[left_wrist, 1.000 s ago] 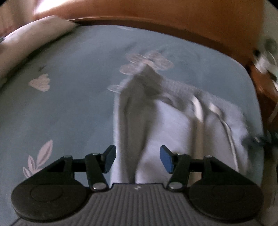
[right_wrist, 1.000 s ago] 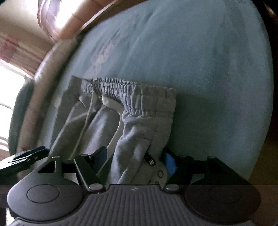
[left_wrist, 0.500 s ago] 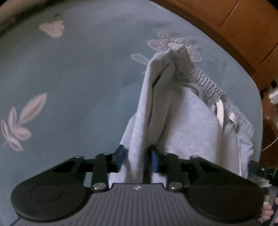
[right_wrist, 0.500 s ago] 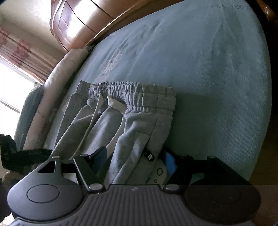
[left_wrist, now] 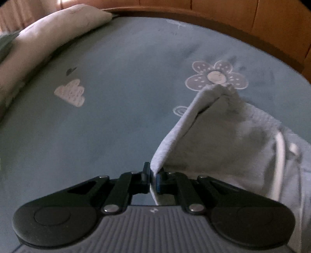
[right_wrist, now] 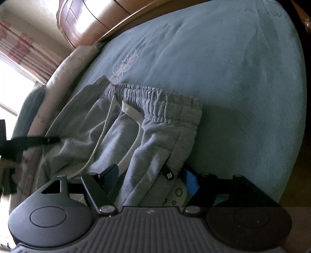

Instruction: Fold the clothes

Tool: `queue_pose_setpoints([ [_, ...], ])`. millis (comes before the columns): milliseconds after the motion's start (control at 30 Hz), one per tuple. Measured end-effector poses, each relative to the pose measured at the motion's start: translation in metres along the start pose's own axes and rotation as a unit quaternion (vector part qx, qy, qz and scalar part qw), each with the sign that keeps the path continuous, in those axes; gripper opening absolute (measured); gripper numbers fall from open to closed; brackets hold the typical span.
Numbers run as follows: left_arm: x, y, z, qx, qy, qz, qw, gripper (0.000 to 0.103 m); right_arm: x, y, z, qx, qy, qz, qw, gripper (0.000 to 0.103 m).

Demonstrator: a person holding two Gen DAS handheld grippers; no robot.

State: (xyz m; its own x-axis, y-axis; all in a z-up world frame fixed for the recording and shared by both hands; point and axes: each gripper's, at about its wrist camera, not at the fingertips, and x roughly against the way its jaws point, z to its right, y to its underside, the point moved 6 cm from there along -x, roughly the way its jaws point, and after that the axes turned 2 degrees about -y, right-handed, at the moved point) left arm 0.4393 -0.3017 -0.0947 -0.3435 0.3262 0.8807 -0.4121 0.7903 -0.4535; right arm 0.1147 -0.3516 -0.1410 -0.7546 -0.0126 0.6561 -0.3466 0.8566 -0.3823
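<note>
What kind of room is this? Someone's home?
Most likely a bedroom in a home. Grey sweatpants lie on a bed with a blue sheet printed with flowers and clouds, a pillow sits at its edge, and a wooden headboard and curtained window stand behind.

trousers (right_wrist: 136,136): legs cut off by lower edge | left gripper (right_wrist: 29,144): blurred, jaws indistinct

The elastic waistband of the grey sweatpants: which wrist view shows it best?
The right wrist view: the gathered waistband runs almost whole across the sweatpants, its drawstring hanging below. The left wrist view shows only a blurred stretch at the fabric's far edge.
</note>
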Motion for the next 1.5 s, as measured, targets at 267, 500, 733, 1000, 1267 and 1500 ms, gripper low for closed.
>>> queue_pose_setpoints([
  [267, -0.049, 0.004, 0.008, -0.018, -0.052, -0.009, 0.9984, 0.005, 0.005, 0.005, 0.004, -0.028, -0.004, 0.001, 1.0, 0.077],
  [500, -0.015, 0.018, -0.008, 0.02, -0.023, -0.005, 0.9995, 0.013, 0.012, 0.019, 0.018, -0.12, -0.033, -0.009, 0.992, 0.077],
  [733, 0.047, 0.049, -0.002, 0.007, 0.0, 0.026, 0.9996, 0.017, 0.012, 0.035, 0.014, -0.152, -0.04, -0.031, 0.987, 0.077],
  [1000, 0.139, 0.095, 0.1, -0.157, 0.133, 0.101, 0.9734, 0.04, 0.003, 0.038, -0.005, -0.116, -0.03, -0.037, 0.992, 0.097],
  [1267, 0.149, 0.149, 0.17, -0.246, 0.21, 0.071, 0.9436, 0.04, -0.006, 0.034, -0.008, -0.124, -0.042, -0.041, 0.991, 0.103],
  [1500, 0.135, 0.183, 0.201, -0.332, 0.212, 0.056, 0.9174, 0.042, -0.009, 0.031, -0.01, -0.11, -0.042, -0.06, 0.991, 0.103],
])
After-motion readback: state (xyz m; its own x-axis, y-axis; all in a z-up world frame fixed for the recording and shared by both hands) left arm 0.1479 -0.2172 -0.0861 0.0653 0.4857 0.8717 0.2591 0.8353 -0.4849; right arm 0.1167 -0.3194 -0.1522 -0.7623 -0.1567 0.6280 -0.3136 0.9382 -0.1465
